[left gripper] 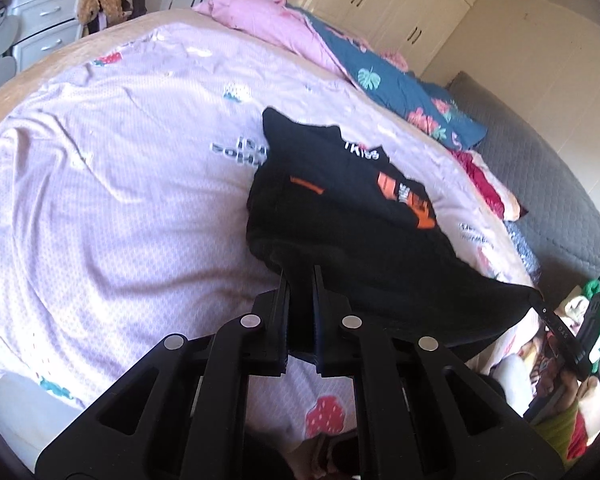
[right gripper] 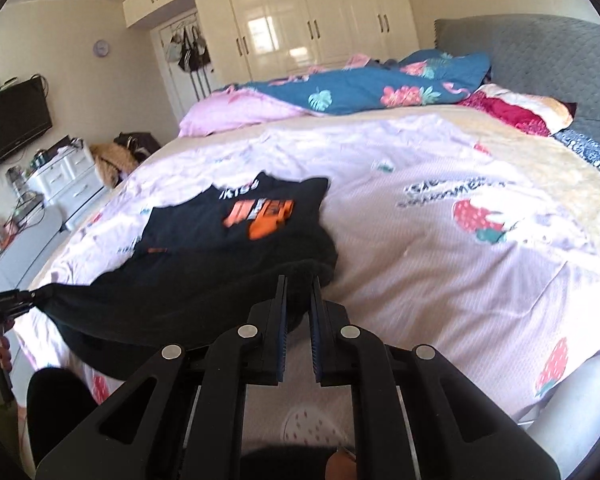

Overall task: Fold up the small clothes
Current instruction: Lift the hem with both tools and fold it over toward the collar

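A black T-shirt (left gripper: 340,208) with an orange print lies on the lilac strawberry bedsheet (left gripper: 120,180); its near hem is lifted and stretched taut between my two grippers. My left gripper (left gripper: 300,272) is shut on one end of that hem. In the same view the right gripper (left gripper: 542,300) pinches the other corner at the right edge. In the right wrist view my right gripper (right gripper: 299,280) is shut on the T-shirt (right gripper: 204,232) hem, and the left gripper (right gripper: 26,297) holds the far corner at the left edge. The shirt's upper part still rests on the bedsheet (right gripper: 420,260).
A blue floral quilt (right gripper: 360,84) and a pink duvet (right gripper: 236,112) are heaped along the far side of the bed. A grey headboard (right gripper: 540,52) stands at the right. White drawers (right gripper: 68,180) and a TV (right gripper: 12,120) are at the left. Colourful clothes (left gripper: 580,360) are piled beside the bed.
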### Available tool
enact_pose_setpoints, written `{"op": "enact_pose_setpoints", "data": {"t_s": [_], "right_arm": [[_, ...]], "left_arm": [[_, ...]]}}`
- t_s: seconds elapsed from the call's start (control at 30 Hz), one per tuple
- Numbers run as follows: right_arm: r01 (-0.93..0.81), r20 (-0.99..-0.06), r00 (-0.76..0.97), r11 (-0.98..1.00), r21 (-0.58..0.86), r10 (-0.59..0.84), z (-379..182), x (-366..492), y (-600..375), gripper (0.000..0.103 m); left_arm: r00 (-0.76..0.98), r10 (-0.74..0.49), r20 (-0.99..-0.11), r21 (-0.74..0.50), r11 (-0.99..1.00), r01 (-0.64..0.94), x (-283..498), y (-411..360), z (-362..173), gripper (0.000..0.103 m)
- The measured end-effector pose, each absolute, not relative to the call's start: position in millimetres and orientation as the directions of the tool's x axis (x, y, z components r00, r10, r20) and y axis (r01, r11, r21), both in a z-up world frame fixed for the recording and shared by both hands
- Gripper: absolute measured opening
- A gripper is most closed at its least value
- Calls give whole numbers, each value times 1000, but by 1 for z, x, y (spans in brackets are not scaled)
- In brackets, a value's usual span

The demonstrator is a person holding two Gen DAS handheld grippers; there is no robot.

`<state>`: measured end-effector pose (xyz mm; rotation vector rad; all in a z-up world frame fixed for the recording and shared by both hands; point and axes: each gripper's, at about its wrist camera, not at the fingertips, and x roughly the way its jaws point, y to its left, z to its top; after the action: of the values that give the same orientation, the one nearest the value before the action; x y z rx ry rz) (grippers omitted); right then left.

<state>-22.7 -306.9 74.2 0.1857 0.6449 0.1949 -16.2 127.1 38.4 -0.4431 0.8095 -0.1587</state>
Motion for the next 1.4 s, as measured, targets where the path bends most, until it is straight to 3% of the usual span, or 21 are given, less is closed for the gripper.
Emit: {"op": "enact_pose_setpoints", "data": {"t_s": [0.67,1.07,1.4], "right_arm": [[2,-554,826,981,192,106,108,73,-290,9],[59,-533,844,978,201,58,121,145,-277,9],[94,-551,834,976,198,32,95,198,-265,9]], "left_arm": [[790,-229,-569,-455,888,-70,49,125,84,3],[811,-179,-557,-454,883,-116,110,128,87,3],[821,-90,-564,-346,928,-136,151,120,80,3]]}}
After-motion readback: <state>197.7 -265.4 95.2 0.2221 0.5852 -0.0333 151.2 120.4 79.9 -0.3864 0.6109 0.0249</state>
